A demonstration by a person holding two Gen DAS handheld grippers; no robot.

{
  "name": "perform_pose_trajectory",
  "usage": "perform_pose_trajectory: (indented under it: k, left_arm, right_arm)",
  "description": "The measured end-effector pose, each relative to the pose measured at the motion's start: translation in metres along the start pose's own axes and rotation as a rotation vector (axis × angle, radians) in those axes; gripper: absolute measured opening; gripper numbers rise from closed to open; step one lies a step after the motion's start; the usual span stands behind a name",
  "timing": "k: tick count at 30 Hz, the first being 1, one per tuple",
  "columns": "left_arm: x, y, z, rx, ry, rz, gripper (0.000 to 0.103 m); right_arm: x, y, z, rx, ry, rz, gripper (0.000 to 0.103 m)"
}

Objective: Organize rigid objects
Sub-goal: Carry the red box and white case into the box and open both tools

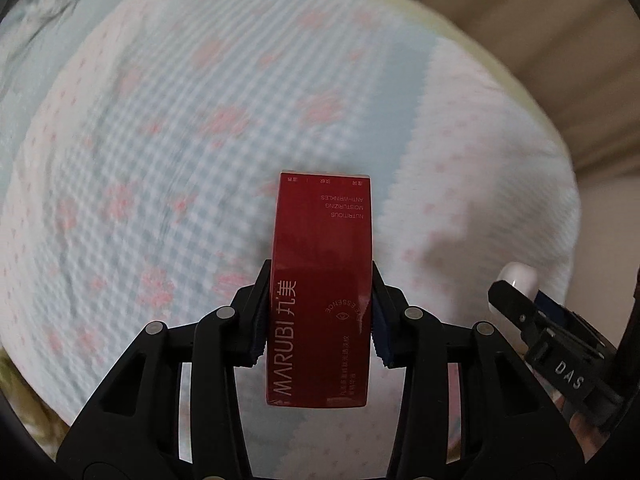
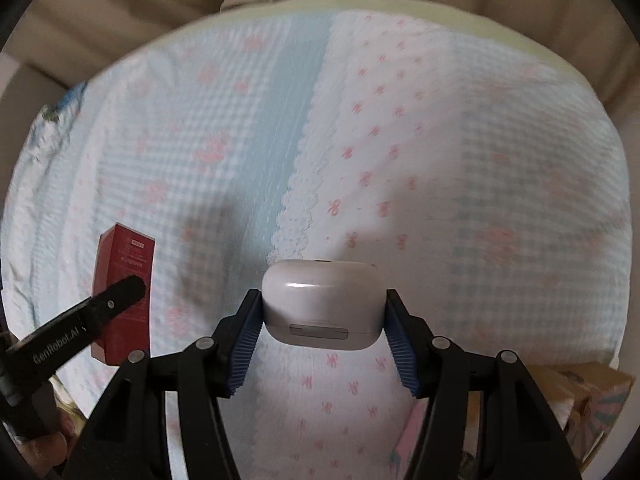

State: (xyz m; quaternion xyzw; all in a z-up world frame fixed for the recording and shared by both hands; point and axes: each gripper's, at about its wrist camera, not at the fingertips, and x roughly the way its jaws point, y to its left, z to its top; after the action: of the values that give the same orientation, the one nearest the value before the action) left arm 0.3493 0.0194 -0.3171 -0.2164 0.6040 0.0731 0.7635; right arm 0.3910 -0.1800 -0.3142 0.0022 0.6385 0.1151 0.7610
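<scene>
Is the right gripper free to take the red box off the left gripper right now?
Probably not. The right gripper is shut on the white earbud case, so its jaws are occupied. The red box is clamped in the left gripper, close alongside.

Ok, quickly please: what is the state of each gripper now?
Left gripper: closed on the red rectangular cardboard box.
Right gripper: closed on the white rounded plastic earbud case.
</scene>
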Motion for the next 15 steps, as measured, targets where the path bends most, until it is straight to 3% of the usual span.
perform_pose_trajectory:
  k: [8,15]
  left_arm:
    - [-0.061,-0.075,-0.034,0.158,-0.057,-0.085,0.038]
    - [-0.068,-0.148,-0.08,0.288,-0.016,-0.164,0.038]
  right_arm:
    - [-0.083,-0.04,-0.033,0.118,-0.109,0.033,0.055]
    - [-0.135,-0.117,-0.095,0.263,-0.151,-0.021,0.055]
